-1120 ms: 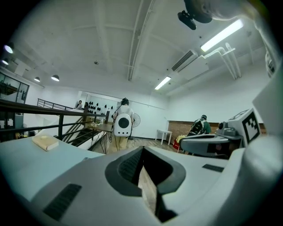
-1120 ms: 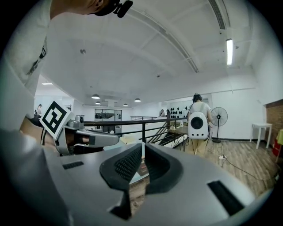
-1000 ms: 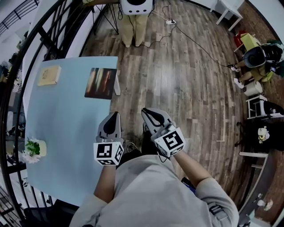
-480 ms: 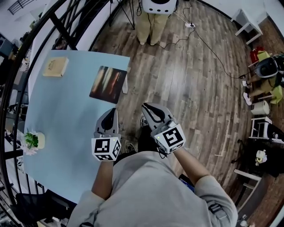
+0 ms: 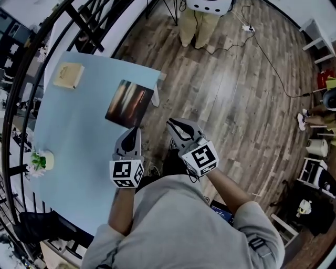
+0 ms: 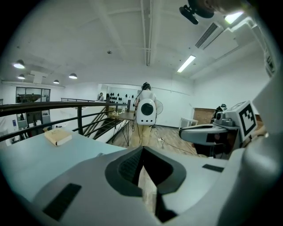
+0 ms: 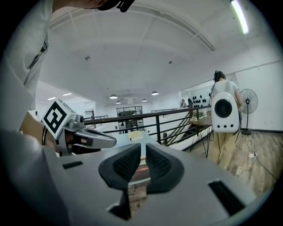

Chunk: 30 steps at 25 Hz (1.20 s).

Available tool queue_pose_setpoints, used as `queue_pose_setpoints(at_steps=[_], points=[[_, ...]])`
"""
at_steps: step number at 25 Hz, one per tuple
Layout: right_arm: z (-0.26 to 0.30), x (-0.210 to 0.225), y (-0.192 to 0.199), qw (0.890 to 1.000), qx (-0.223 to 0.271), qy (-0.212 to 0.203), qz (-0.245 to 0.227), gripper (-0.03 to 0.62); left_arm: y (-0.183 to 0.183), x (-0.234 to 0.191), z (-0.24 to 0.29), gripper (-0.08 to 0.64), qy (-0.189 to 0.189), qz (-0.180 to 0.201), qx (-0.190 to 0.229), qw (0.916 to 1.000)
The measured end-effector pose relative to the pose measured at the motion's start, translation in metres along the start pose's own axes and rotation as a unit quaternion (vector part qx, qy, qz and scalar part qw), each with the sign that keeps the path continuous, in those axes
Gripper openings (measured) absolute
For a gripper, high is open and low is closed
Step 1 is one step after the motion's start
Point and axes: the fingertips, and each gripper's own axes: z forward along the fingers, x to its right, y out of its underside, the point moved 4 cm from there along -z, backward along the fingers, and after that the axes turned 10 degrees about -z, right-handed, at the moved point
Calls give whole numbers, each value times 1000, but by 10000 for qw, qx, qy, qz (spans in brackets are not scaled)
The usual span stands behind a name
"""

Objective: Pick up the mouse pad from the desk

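The mouse pad (image 5: 129, 103), dark with orange and pale streaks, lies flat at the right edge of the light blue desk (image 5: 79, 142). My left gripper (image 5: 133, 131) hovers just short of the pad's near edge with its jaws shut and empty; in the left gripper view (image 6: 142, 149) the tips meet. My right gripper (image 5: 175, 125) hangs over the wooden floor to the right of the desk. Its jaws are opening: a narrow slit shows between the pads (image 7: 143, 148), with nothing in it. Each gripper sees the other beside it.
A tan book (image 5: 69, 75) lies at the desk's far left corner and a small potted plant (image 5: 41, 160) at its left edge. A black railing (image 5: 31, 58) curves round the desk. A person with a white device on the back (image 5: 202, 16) stands ahead on the floor.
Both grippers have moved forward and a little down toward the desk. The left one's tip now nearly reaches the mouse pad's near edge.
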Motion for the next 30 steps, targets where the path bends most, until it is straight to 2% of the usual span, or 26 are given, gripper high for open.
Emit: queue_pose_setpoints(at_steps=[9,13,17,22,30], points=[[24,37,46,9968,-273,-687,302,40,27,0,37,12,-700,-241,-418,9964],[36,45,66,9954,-380,-859,203,40,39,-2,39,12,-958,-220,-659,9930],[50,52,94,9934,-559,-929,377,40,52,-13,39,12,-1174,-227,-864,9891],[63,40,123,9877,-838,-1142,661,40,72,-25,51,12,-1226,-311,-1129,9855],[78,25,151,9806,-1152,-1233,996,40,99,-39,72,12,-900,-306,-1661,9815]])
